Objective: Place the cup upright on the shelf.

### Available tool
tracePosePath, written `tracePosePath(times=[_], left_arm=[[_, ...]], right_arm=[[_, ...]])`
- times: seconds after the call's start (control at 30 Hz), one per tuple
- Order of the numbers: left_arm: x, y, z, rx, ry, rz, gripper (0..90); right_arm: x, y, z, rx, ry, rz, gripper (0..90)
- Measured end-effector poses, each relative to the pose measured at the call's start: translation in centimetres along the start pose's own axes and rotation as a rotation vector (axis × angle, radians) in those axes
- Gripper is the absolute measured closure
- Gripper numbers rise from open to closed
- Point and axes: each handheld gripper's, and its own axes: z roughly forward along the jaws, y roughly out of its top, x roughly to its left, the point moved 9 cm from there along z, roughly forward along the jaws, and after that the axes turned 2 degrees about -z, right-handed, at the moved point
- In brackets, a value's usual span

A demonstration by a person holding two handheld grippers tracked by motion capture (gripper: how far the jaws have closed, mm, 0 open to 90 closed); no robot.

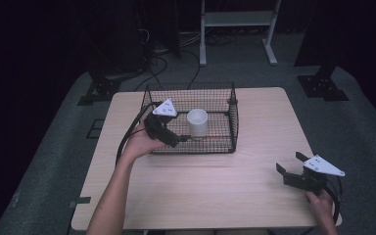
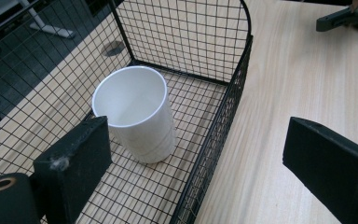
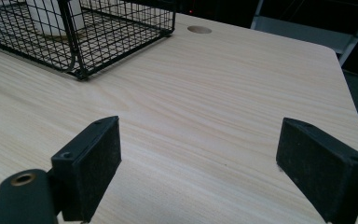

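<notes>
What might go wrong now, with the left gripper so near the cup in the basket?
1. The open left gripper straddles the basket wall, so closing could pinch wire, not the cup.
2. The cup is light and upright; one jaw sits close beside it, so a nudge may tip it.

- I see a pale wooden table (image 1: pixel 254 161) standing on a grey carpet (image 1: pixel 357 142).
- Beyond it I make out the white legs of a metal stand (image 1: pixel 237 29).
- Black cables (image 1: pixel 176 61) trail over the floor.
- The room behind lies dark; light falls mostly on the tabletop.
</notes>
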Motion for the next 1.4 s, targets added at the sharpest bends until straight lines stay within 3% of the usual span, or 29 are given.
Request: tracePosePath(times=[0.4, 0.47, 0.8, 1.27, 1.4], left_arm=[[-1.0, -1.2, -0.9, 0.006, 0.004, -0.011, 7.0], [-1.2, -1.2, -1.1, -0.014, 0.006, -0.006, 6.4], [-2.3, -2.1, -2.0, -0.021, 0.024, 0.004, 6.4], [-3.8, -3.6, -2.6, -0.060, 0.021, -0.016, 6.4], [-4.2, -4.4, -2.8, -0.051, 0.024, -0.019, 6.3]], right_arm=[[0.0, 0.0, 0.0, 0.003, 0.000, 0.000, 13.1], [0.1, -0.1, 0.0, 0.005, 0.000, -0.001, 13.1], [0.1, -0.1, 0.0, 0.007, 0.001, 0.002, 13.1], [0.0, -0.1, 0.0, 0.007, -0.001, 0.004, 13.1], [0.0, -0.1, 0.0, 0.006, -0.001, 0.003, 13.1]])
